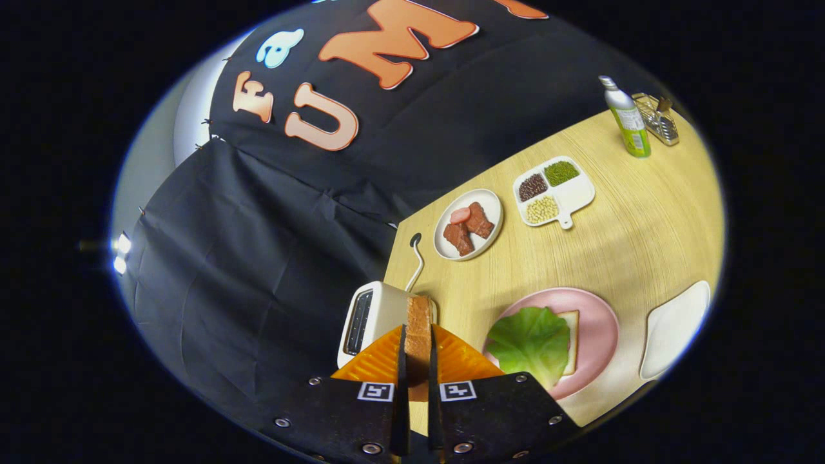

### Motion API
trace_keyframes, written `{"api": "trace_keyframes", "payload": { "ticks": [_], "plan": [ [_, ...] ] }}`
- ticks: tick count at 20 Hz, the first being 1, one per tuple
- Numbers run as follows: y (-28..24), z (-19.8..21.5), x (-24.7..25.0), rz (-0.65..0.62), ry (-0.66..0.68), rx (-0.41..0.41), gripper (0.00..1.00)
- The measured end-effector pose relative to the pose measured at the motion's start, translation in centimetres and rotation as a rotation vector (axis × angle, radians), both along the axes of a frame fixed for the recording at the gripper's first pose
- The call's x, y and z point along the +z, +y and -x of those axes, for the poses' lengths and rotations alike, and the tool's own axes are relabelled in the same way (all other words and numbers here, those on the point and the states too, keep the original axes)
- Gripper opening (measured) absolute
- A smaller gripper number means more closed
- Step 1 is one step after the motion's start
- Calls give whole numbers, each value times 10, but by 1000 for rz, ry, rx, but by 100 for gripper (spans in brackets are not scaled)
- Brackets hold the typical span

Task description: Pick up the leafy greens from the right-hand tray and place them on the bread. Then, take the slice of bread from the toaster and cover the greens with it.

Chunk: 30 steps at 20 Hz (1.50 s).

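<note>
Between the fingers of the gripper (pixel 417 351), a slice of bread (pixel 418 332) is held, clamped on both faces, beside the toaster (pixel 370 319).
Greens (pixel 530 341) already lie on the bread (pixel 572 341) on the pink plate (pixel 596 322); what remains, as I judge, is covering them with the held slice.

A bread slice (pixel 418 325) stands edge-up by the toaster (pixel 374 316); leafy greens (pixel 530 343) cover plated bread (pixel 571 338).

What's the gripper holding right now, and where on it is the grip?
The gripper is shut on the slice of bread, both fingers pressing its flat faces near the lower end, with the slice edge-on beside the toaster.
</note>
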<state>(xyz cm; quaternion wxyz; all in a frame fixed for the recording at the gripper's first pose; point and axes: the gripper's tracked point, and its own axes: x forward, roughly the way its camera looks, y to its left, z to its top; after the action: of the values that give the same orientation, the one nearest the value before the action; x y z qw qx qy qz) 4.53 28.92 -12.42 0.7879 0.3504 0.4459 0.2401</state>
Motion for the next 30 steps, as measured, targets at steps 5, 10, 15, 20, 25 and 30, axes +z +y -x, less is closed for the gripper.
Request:
{"api": "trace_keyframes", "payload": {
  "ticks": [5, 10, 15, 20, 25, 30],
  "plan": [
    [-18, 9, -38, -19, 46, -17, 12],
    [-27, 16, -76, -52, 91, -33, 11],
    [-35, 16, -106, -79, 114, -51, 11],
    [-44, 16, -127, -118, 131, -72, 12],
    [-50, 19, -143, -169, 169, -98, 11],
    [-60, 10, -138, -210, 160, -168, 16]
  ]
}}
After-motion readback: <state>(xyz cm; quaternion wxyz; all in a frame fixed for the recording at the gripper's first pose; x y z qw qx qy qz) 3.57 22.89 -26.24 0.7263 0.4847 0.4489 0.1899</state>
